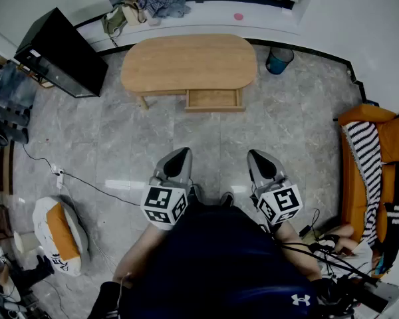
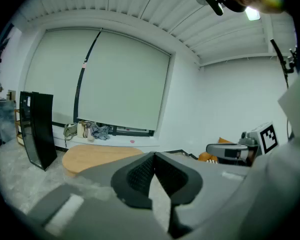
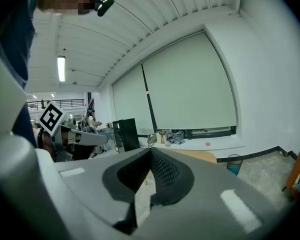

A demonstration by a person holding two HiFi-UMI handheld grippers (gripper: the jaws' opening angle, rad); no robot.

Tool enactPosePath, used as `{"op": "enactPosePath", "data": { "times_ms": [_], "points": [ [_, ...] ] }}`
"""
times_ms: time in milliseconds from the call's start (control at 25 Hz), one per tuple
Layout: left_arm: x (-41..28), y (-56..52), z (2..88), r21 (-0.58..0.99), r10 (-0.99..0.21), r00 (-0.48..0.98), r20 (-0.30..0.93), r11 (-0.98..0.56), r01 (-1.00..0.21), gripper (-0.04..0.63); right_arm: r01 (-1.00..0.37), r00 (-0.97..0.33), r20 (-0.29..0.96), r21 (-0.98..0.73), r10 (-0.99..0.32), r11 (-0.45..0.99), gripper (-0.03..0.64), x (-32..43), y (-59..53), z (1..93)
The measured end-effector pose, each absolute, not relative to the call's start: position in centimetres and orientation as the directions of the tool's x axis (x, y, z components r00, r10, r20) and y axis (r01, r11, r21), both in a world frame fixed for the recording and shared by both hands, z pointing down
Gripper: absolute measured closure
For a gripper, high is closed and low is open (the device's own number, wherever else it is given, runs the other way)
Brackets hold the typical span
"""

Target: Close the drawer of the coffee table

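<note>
Head view: the left gripper (image 1: 180, 153) and right gripper (image 1: 255, 153) are held side by side low in front of the person, each with its jaws pressed together on nothing. Both are well short of the coffee table (image 1: 186, 62) across the grey floor (image 1: 206, 138). Its drawer (image 1: 213, 99) stands pulled out at the near edge, right of the middle.
</note>
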State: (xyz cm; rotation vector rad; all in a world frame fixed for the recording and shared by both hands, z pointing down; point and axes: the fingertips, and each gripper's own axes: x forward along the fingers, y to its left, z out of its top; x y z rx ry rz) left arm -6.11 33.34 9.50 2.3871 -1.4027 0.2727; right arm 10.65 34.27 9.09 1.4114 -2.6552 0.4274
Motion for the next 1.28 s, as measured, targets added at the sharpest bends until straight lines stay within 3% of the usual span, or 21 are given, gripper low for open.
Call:
{"op": "enactPosePath", "data": {
  "times_ms": [480,1040,1280],
  "points": [
    [-8.9,32.3,9.8,0.209,-0.794,0.504,0.341,-0.459,-0.864,0.594,-0.838,-0.543,0.221,-0.212,-0.81,0.503,0.615,8.1,33.2,9.2],
    [-18.2,31.3,12.6,0.225,-0.77,0.531,0.354,-0.481,-0.847,0.593,-0.909,-0.418,0.3,-0.133,-0.858,0.396,0.614,3.3,31.5,11.0],
    [-18.9,30.0,13.7,0.246,-0.754,0.545,0.367,-0.487,-0.838,0.592,-0.911,-0.41,0.328,-0.114,-0.851,0.396,0.615,2.5,31.2,11.7]
  ]
}}
